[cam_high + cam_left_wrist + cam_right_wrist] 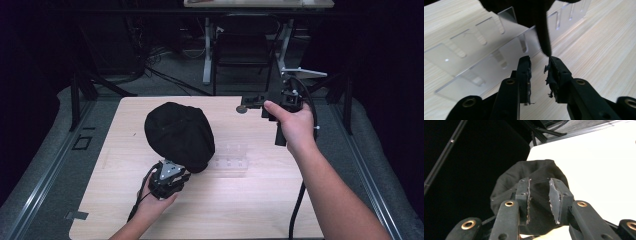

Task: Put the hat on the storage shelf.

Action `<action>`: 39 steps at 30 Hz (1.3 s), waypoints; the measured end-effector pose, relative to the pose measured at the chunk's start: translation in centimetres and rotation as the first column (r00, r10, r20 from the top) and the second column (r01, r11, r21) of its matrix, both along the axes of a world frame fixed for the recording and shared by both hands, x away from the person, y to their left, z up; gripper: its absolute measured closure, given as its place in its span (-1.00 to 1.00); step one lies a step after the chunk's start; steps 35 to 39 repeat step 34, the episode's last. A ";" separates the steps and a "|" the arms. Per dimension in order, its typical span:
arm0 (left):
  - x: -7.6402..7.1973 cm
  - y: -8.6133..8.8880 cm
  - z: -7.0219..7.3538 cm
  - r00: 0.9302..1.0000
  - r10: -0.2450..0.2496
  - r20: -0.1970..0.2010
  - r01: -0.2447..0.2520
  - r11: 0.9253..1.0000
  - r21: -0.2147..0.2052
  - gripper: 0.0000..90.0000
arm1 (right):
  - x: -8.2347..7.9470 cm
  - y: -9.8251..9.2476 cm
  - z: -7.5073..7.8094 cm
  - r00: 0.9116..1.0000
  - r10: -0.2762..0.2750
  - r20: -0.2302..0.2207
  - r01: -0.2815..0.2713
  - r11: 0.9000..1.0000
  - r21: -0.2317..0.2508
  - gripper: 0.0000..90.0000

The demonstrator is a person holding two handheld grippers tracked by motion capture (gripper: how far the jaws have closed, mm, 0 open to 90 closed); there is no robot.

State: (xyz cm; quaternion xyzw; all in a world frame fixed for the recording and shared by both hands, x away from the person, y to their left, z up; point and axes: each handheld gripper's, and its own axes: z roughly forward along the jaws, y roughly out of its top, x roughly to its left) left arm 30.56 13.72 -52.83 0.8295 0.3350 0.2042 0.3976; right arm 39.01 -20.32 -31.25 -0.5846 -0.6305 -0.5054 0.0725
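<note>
Pale wood grain runs across my worktop (pixel 260 200), set on a grey floor with black frames, cables and a chair beyond in a dark room. My black cap (pixel 179 135) sits left of centre, draped over a clear slotted rack (pixel 486 50). My left gripper (pixel 539 65) stands part open just below the cap's edge, gripping nothing. My right gripper (pixel 539 184) hangs narrowly open, empty, aimed at the cap.

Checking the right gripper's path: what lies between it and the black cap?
High view: bare tabletop between the right gripper and the black cap.
</note>
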 end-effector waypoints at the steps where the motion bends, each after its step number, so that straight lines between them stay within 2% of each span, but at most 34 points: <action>1: 0.0 0.3 0.1 1.000 -0.003 0.007 0.003 1.000 0.003 0.49 | -0.1 -0.1 -0.1 1.000 -0.002 0.001 0.002 1.000 -0.011 0.53; 2: -0.2 0.4 0.2 1.000 0.018 -0.004 -0.018 0.999 -0.027 0.45 | -0.2 -0.2 -0.2 1.000 -0.005 0.006 0.005 1.000 -0.027 0.51; 5: -0.3 1.5 0.6 1.000 0.029 -0.007 -0.029 0.999 -0.046 0.29 | -0.8 -0.5 -0.4 0.999 -0.022 0.035 0.024 0.997 -0.070 0.48; 8: -0.5 2.6 0.8 0.999 0.051 -0.020 -0.052 0.997 -0.060 0.24 | -1.3 -0.8 -0.9 0.999 -0.024 0.043 0.028 0.994 -0.102 0.47; 13: -0.7 4.2 0.8 0.997 0.073 -0.021 -0.074 0.995 -0.069 0.18 | -2.4 -1.2 -2.2 0.996 -0.031 0.085 0.048 0.978 -0.202 0.43; 14: -0.7 4.5 0.7 0.996 0.086 -0.021 -0.087 0.993 -0.080 0.18 | -2.6 -1.3 -2.4 0.996 -0.032 0.085 0.050 0.977 -0.210 0.42; 17: -0.6 5.3 0.4 0.994 0.106 -0.027 -0.109 0.988 -0.106 0.16 | -3.3 -1.5 -3.5 0.994 -0.035 0.106 0.062 0.963 -0.262 0.38; 19: -0.5 5.4 0.1 0.993 0.115 -0.030 -0.118 0.987 -0.105 0.13 | -3.7 -1.7 -4.3 0.993 -0.038 0.115 0.070 0.954 -0.291 0.37; 22: -0.5 5.5 -0.3 0.993 0.117 -0.035 -0.120 0.987 -0.103 0.13 | -4.2 -2.1 -5.2 0.991 -0.046 0.125 0.083 0.947 -0.310 0.36; 25: -0.6 5.4 -0.5 0.993 0.115 -0.033 -0.118 0.988 -0.105 0.13 | -4.6 -2.4 -6.1 0.990 -0.054 0.133 0.094 0.945 -0.313 0.35; 26: -0.6 5.4 -0.5 0.993 0.113 -0.031 -0.116 0.987 -0.107 0.13 | -4.8 -2.4 -6.4 0.991 -0.050 0.127 0.090 0.939 -0.331 0.35; 27: -0.6 5.4 -0.5 0.993 0.112 -0.029 -0.114 0.987 -0.109 0.12 | -5.0 -2.4 -6.7 0.989 -0.048 0.137 0.096 0.925 -0.368 0.33; 28: -0.7 5.3 -0.5 0.994 0.107 -0.028 -0.110 0.988 -0.111 0.11 | -5.2 -2.4 -7.2 0.985 -0.048 0.168 0.109 0.920 -0.376 0.32; 29: -0.7 5.2 -0.6 0.994 0.105 -0.025 -0.107 0.988 -0.115 0.11 | -5.5 -2.4 -7.6 0.984 -0.046 0.170 0.108 0.919 -0.378 0.32; 30: -0.8 5.2 -0.6 0.995 0.098 -0.024 -0.100 0.989 -0.110 0.10 | -5.7 -2.4 -8.0 0.986 -0.040 0.161 0.102 0.912 -0.398 0.31; 33: -1.0 4.5 -0.6 0.997 0.076 -0.012 -0.077 0.991 -0.112 0.09 | -6.4 -2.6 -9.1 0.977 -0.043 0.208 0.127 0.903 -0.410 0.24; 34: -1.0 4.2 -0.5 0.997 0.071 -0.007 -0.071 0.991 -0.114 0.09 | -6.9 -2.8 -9.6 0.967 -0.044 0.249 0.147 0.899 -0.412 0.20; 39: -1.0 4.2 -0.5 0.997 0.071 -0.007 -0.071 0.991 -0.114 0.09 | -6.9 -2.8 -9.6 0.967 -0.044 0.249 0.147 0.899 -0.412 0.20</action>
